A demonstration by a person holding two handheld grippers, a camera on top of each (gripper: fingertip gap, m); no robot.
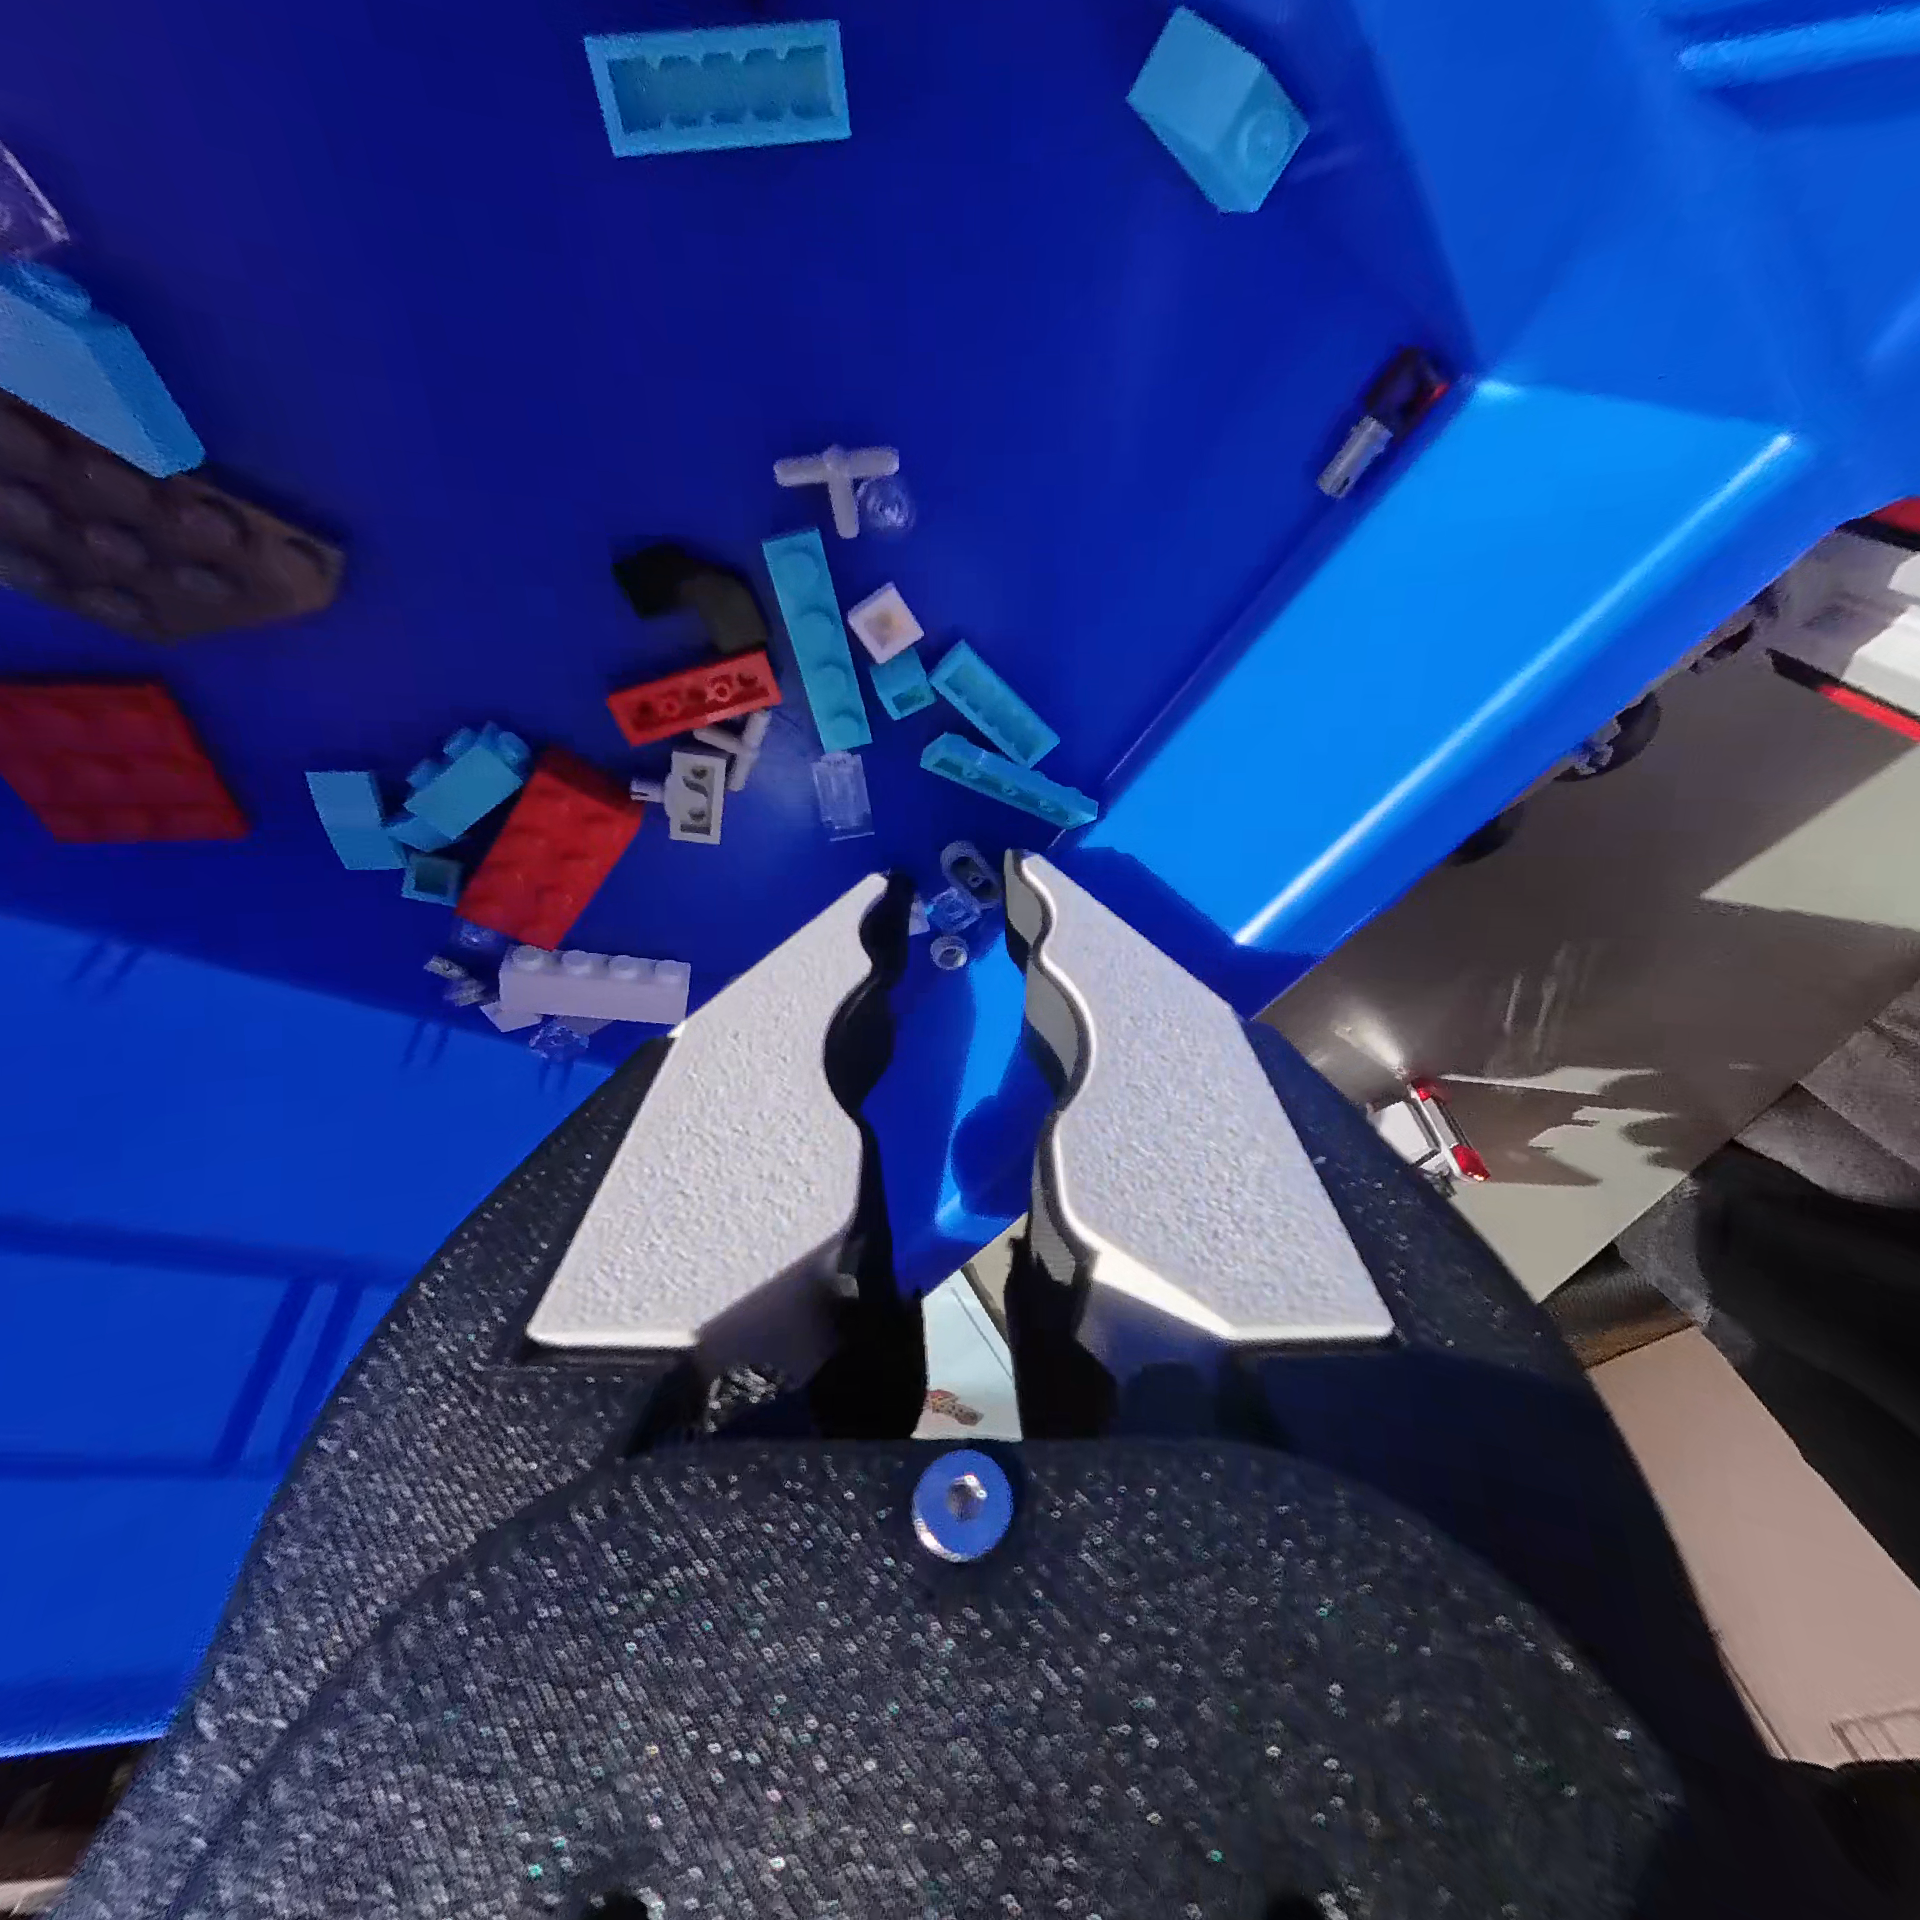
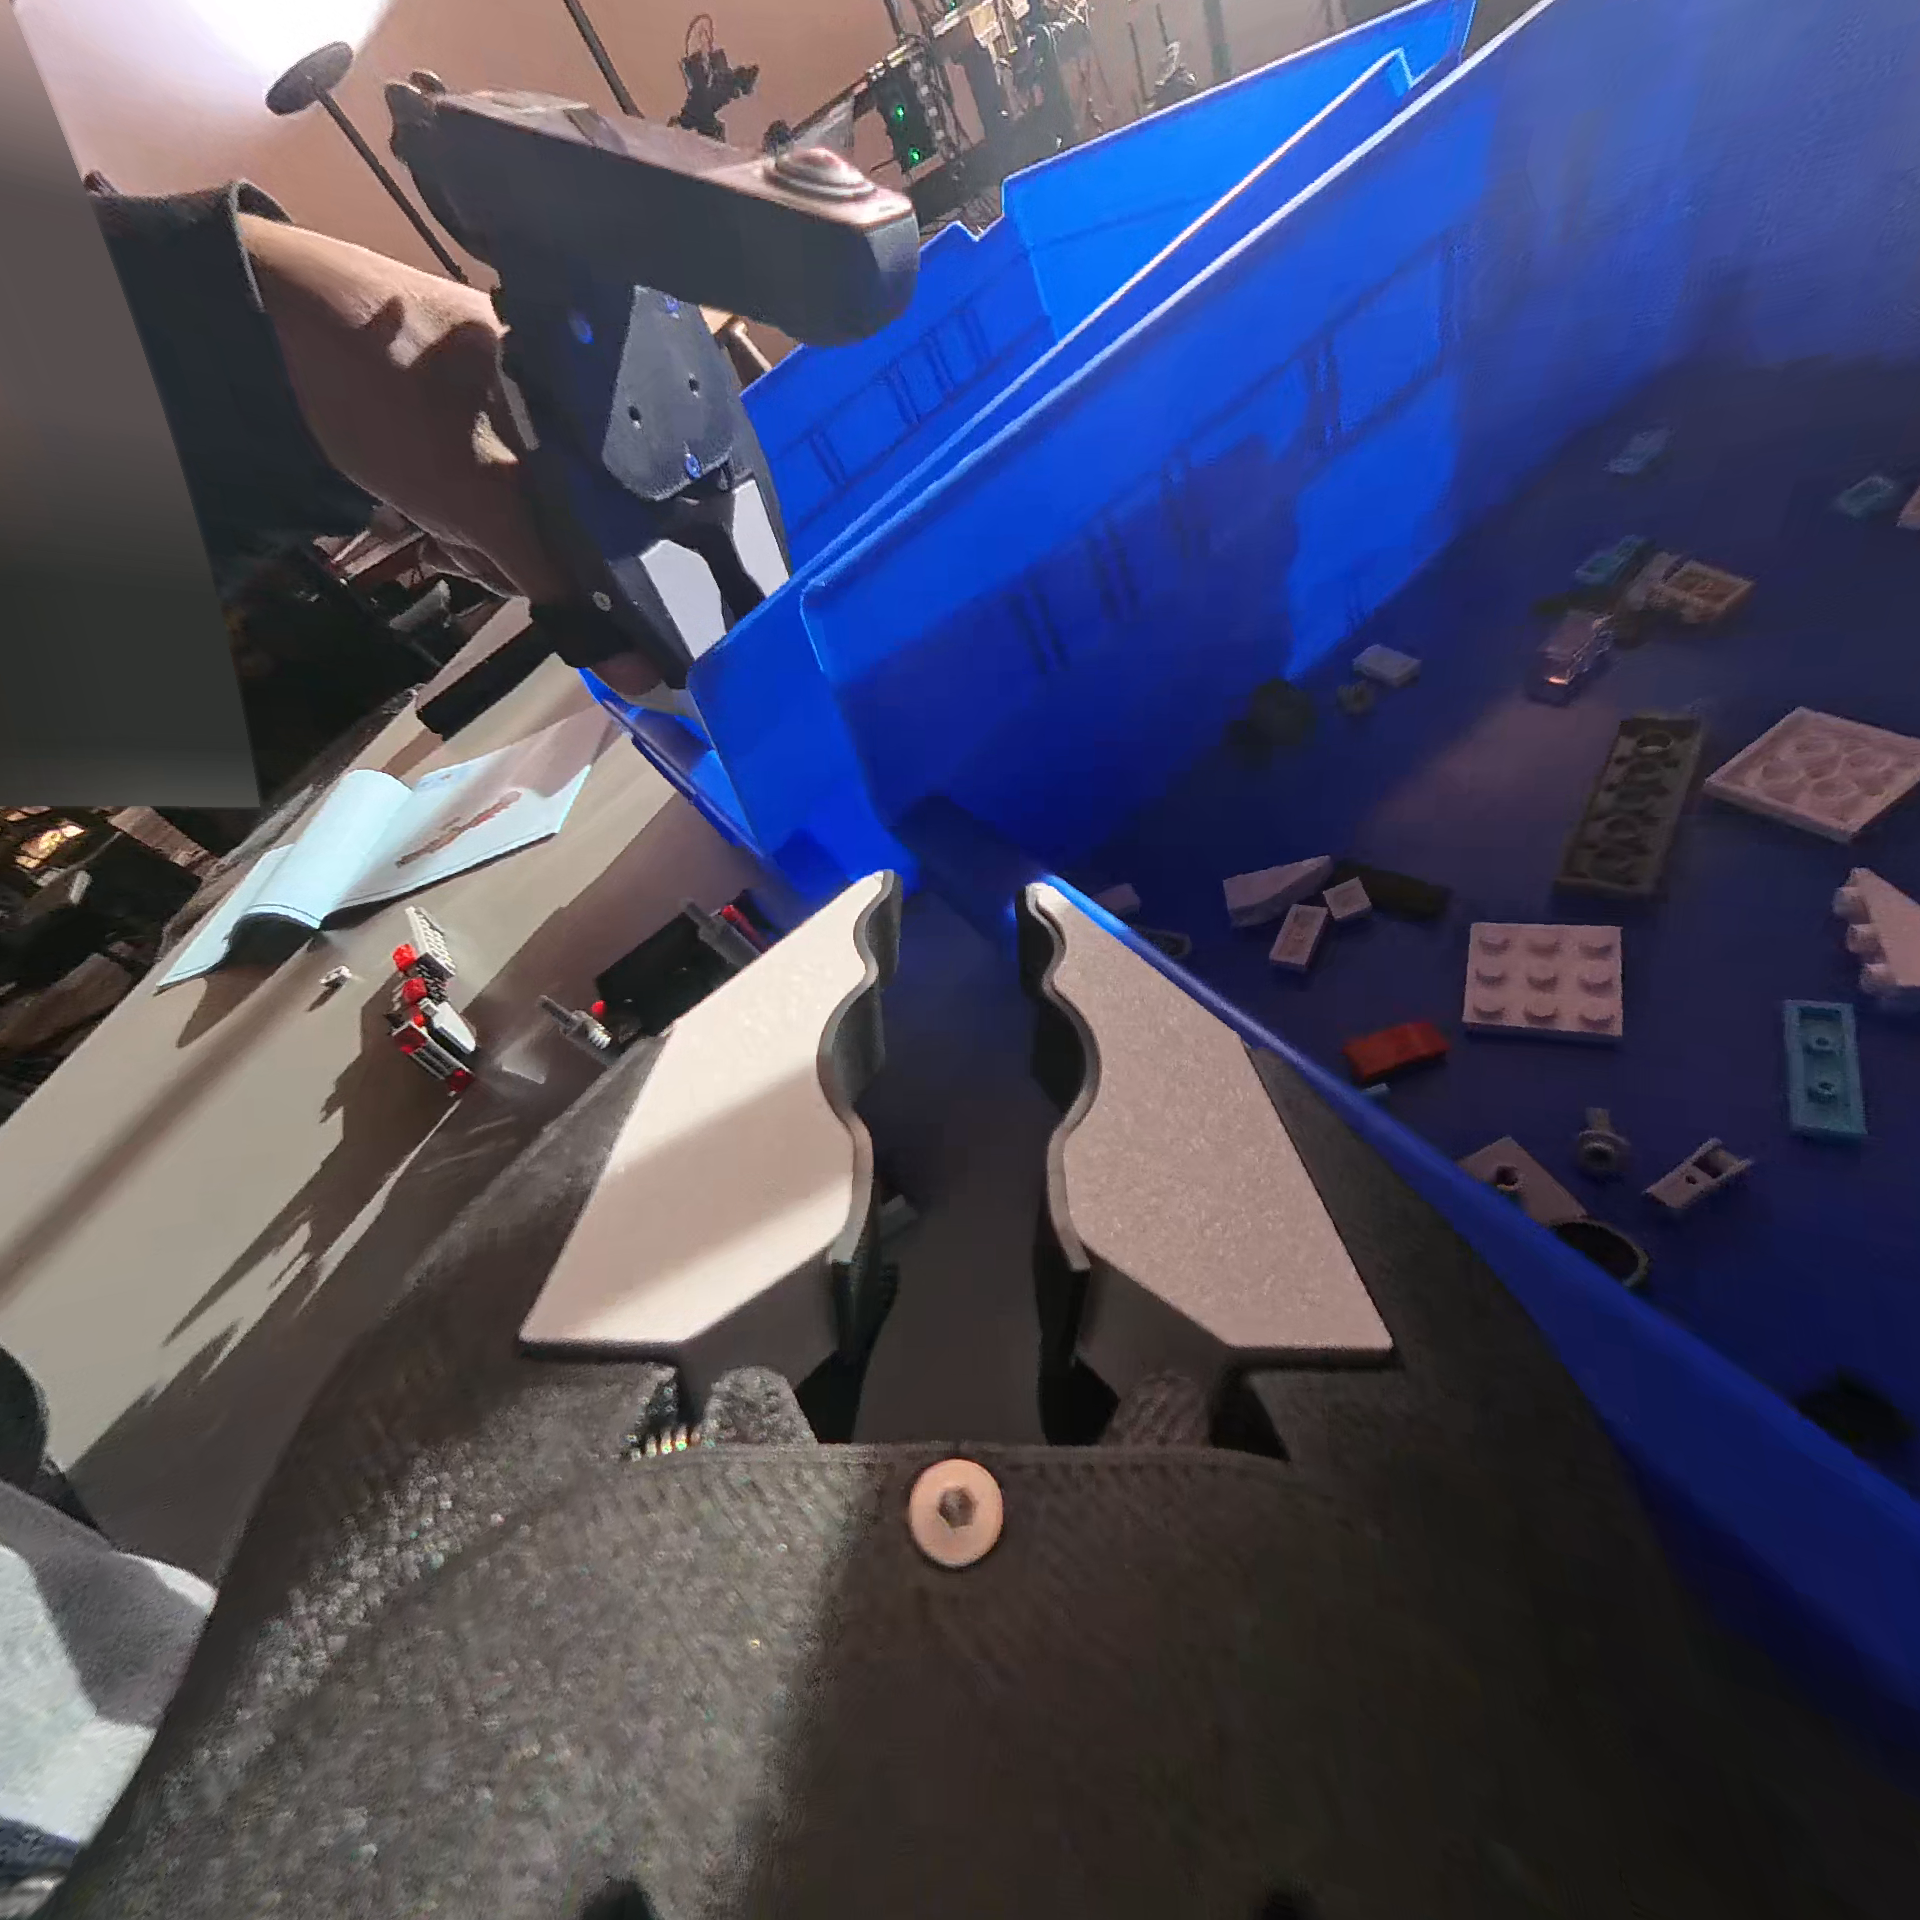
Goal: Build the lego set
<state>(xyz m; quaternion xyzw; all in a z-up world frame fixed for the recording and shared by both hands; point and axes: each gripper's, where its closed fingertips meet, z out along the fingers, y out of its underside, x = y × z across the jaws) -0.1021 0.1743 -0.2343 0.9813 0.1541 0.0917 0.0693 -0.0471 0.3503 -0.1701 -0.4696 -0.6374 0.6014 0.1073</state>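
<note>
Left tongs (image 1: 956,883) released, jaws parted, tips dipped into the corner of a blue bin (image 1: 1403,665), nothing gripped. Tiny clear studs (image 1: 951,951) and a small grey piece (image 1: 966,864) right at the tips, between the jaws. Loose lego pieces (image 1: 727,707) scattered on the bin floor just beyond: red plate (image 1: 551,847), white 1x4 brick (image 1: 597,982), long turquoise plate (image 1: 816,639), black elbow (image 1: 691,603), white T-connector (image 1: 840,478), red flat plate (image 1: 109,758) far left, dark plate (image 1: 156,551) above it.

Right tongs (image 2: 956,904) also released, empty, hovering over the rim of a second blue bin (image 2: 1662,1403). More pieces (image 2: 1538,977) inside it: grey 3x3 plate, tan plate (image 2: 1631,805), small red tile (image 2: 1397,1047), light blue plate (image 2: 1823,1070).

Partly built red-and-white model (image 2: 431,1013) on the tabletop (image 2: 156,1195), left of the bins, near an open instruction booklet (image 2: 384,842). Black tray-like part (image 2: 665,961) just beside the bin wall; exact shape hard to tell.

Left tongs (image 2: 717,592) visible in the right wrist view too, held by a hand (image 2: 405,416), nose down at the bin edge.
</note>
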